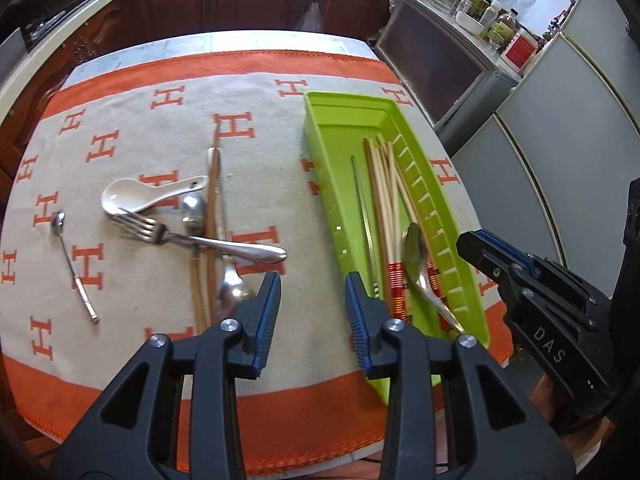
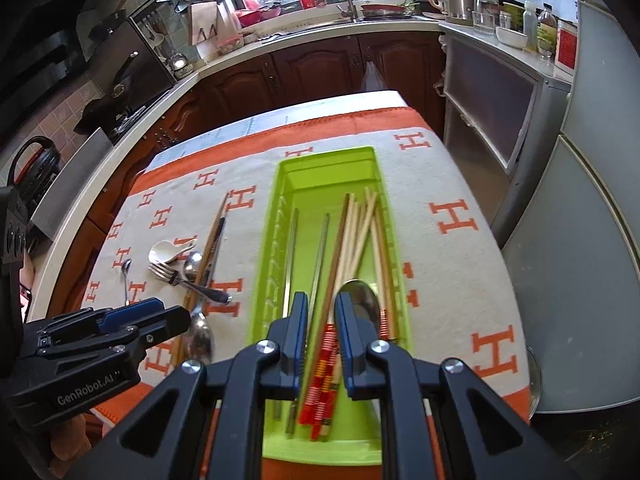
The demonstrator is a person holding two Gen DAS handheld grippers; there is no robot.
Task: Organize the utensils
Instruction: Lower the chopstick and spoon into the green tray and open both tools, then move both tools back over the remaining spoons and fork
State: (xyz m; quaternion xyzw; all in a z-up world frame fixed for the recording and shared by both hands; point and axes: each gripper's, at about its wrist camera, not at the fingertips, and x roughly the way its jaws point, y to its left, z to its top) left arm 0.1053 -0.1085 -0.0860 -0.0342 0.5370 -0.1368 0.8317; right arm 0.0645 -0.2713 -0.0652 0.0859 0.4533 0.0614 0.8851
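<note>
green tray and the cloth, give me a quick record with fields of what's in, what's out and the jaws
tray: green tray on the patterned cloth
in tray: chopsticks, metal spoon
on cloth: white ceramic spoon, fork, small spoon, brown chopsticks, large spoon
left gripper: jaws open, empty
right gripper: jaws apart above tray, gripping nothing

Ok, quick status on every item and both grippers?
Green tray: holds chopsticks and a spoon.
Chopsticks: lying in tray.
Metal spoon: in tray, on the chopsticks.
Fork: on the cloth, loose.
White spoon: on the cloth.
Left gripper: open, empty.
Right gripper: open, empty.
</note>
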